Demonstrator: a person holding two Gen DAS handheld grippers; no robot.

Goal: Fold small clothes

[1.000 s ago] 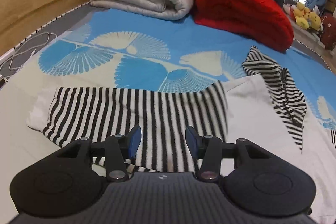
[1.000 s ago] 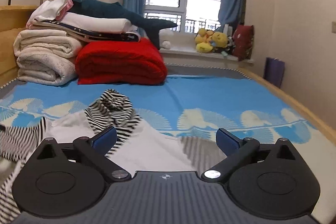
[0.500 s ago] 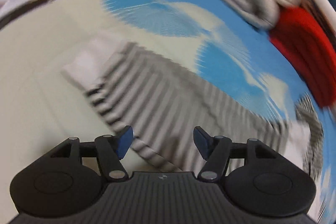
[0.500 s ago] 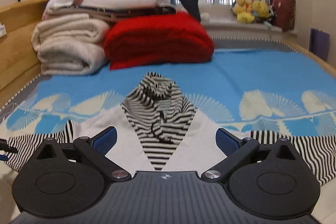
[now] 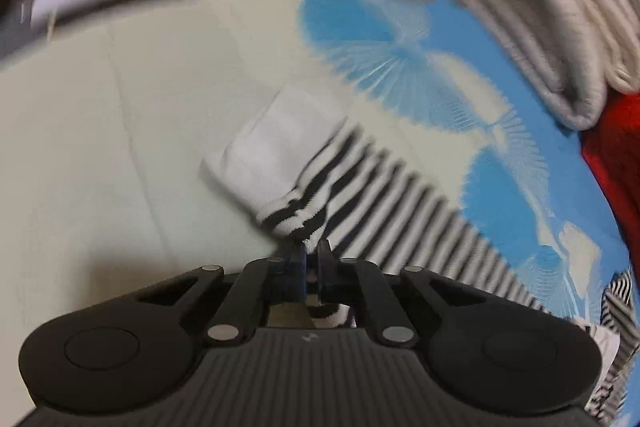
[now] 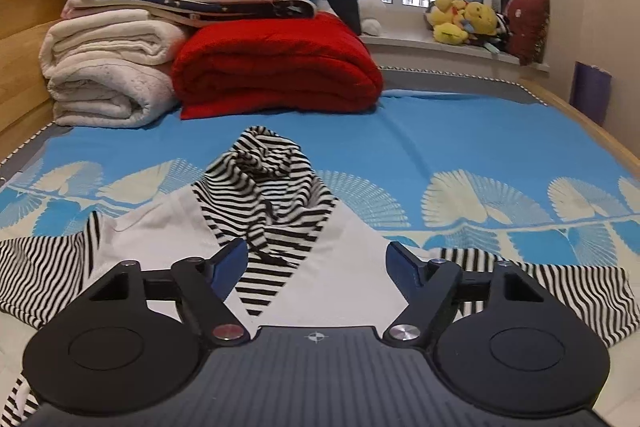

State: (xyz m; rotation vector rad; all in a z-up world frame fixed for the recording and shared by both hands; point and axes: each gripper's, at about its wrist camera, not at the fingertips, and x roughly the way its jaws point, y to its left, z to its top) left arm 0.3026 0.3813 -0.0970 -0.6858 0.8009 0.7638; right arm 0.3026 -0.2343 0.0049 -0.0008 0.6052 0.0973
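We find the left gripper [image 5: 311, 259] pinching the lower edge of the striped sleeve [image 5: 384, 195] near its white cuff [image 5: 276, 147]. The sleeve runs away from it up and to the right, toward the hoodie [image 6: 320, 267] body. The gripper tilts steeply down at the bed [image 5: 120, 107]. The right gripper [image 6: 316, 263] is nearly level, spread, its jaws just narrowing on nothing. The hood [image 6: 264, 183] lies straight ahead, the other sleeve [image 6: 560, 291] to its right.
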